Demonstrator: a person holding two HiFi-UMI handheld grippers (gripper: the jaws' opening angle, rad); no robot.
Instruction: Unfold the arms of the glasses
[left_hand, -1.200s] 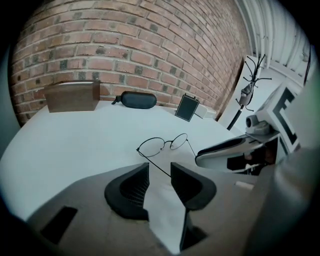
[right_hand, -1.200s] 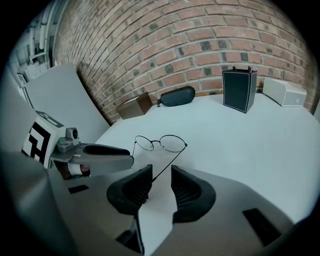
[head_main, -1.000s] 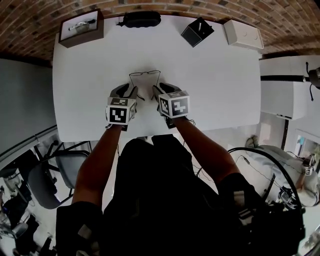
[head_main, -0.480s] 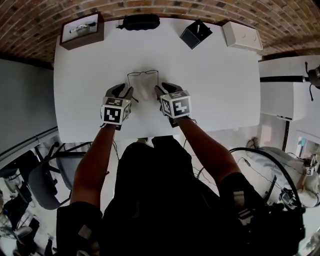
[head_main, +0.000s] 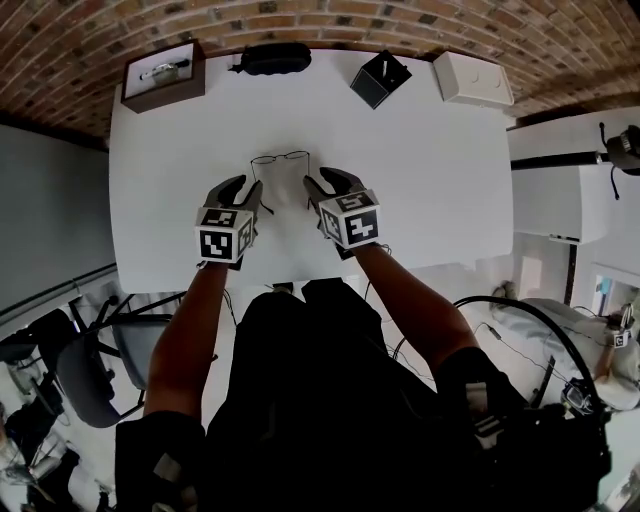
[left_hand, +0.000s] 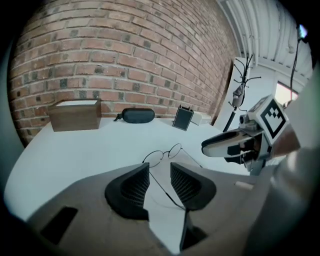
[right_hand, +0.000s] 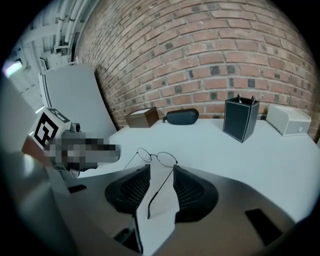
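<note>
My jaws: right gripper, pads apart, just been opening; neither pad presses on anything.
Between my pads: one thin arm of the glasses runs back through the gap, its tip lying nearest me.
Glasses: wire frame, round lenses, resting on the white table just ahead of my jaw tips.
Left side: left gripper, partly under a mosaic patch, near the glasses.
Far edge, by the brick wall: wooden box, black case, dark pen holder, white box.
</note>
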